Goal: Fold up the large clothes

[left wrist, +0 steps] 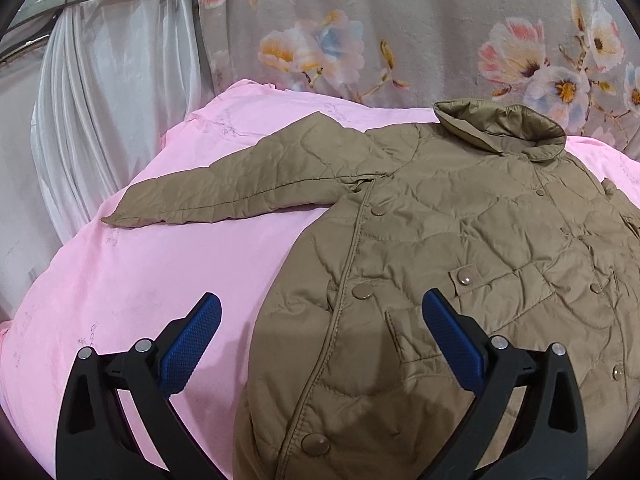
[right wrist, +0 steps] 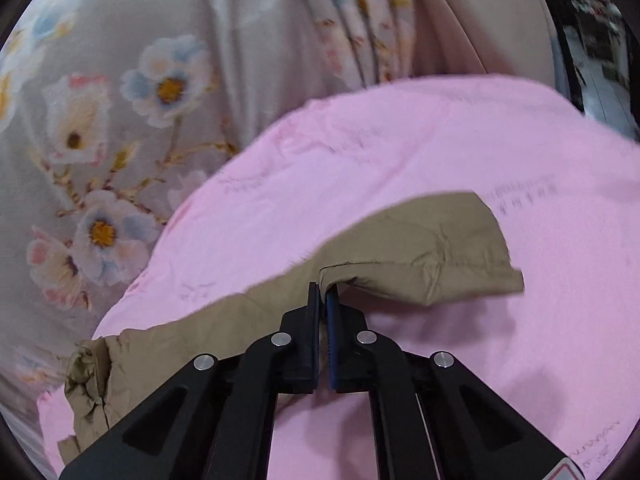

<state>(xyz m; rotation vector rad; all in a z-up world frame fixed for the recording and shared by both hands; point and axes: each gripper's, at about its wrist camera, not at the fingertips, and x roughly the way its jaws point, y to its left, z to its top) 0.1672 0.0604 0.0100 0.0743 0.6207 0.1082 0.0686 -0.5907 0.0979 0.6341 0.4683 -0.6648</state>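
Tan quilted jacket (left wrist: 460,248) spread face-up on the pink sheet (left wrist: 120,280), collar at the far side, snap front buttoned. Left gripper (left wrist: 320,320) hovering above the near hem with jaws spread wide, nothing between the blue pads (left wrist: 192,340), one finger over bare sheet, the other over the front panel by the pocket flap. Left sleeve (left wrist: 224,196) stretched out flat, long axis running up-right from cuff to shoulder, well ahead and to the left of those pads. Over on the other side: right gripper (right wrist: 323,292) clenched tight on the lower edge of the right sleeve (right wrist: 420,252), fabric pinched just short of the cuff, the cuff end trailing out to the right of the fingers, the rest running back down-left toward the body. Looks like the sleeve fold first, so a carry inward across the jacket front probably comes next. Faint grey printing scattered on the sheet, too blurred to read; no brand or label visible on the jacket.
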